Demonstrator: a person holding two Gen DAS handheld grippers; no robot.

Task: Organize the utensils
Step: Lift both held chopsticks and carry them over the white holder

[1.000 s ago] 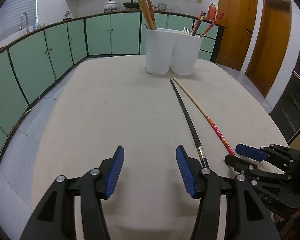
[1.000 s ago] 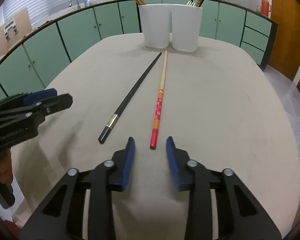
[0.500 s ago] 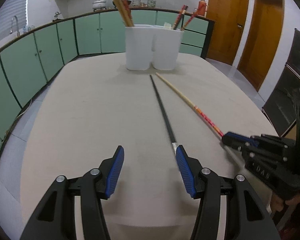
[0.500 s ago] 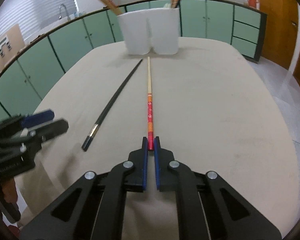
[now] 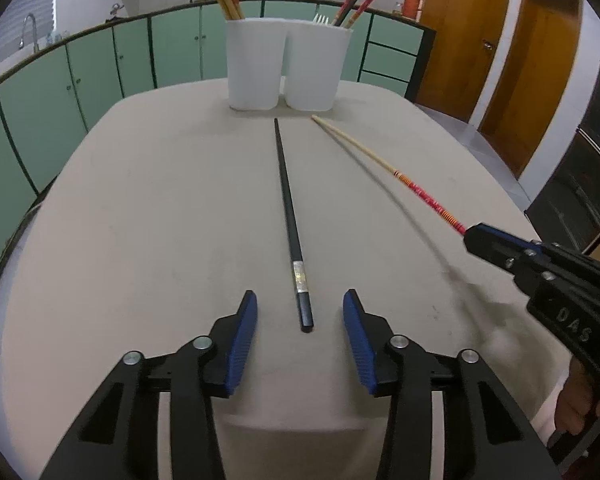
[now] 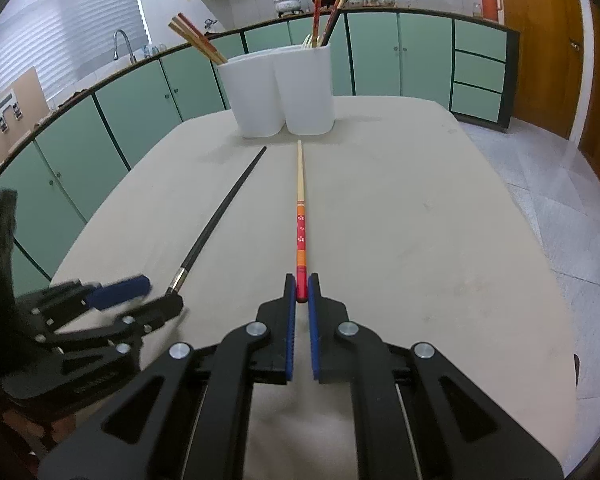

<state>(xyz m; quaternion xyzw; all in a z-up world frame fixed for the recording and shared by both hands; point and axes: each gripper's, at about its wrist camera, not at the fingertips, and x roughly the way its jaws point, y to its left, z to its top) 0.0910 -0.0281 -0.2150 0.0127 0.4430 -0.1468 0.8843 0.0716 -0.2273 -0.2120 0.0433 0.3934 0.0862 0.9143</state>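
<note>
Right wrist: right gripper (image 6: pixel 302 289) clamps red chopstick (image 6: pixel 301 224); left gripper (image 5: pixel 300 320) wide.

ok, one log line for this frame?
left gripper: open, straddling black chopstick end | right gripper: shut on red-handled chopstick | white holder: behind

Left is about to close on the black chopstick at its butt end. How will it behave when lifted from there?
The black chopstick looks thin, straight and stiff, so it probably won't sag. The open left gripper straddles only its butt end, so the long far tip may droop or pivot between the pads. Its glossy finish and metal band suggest it could slip; grip firmly.
</note>
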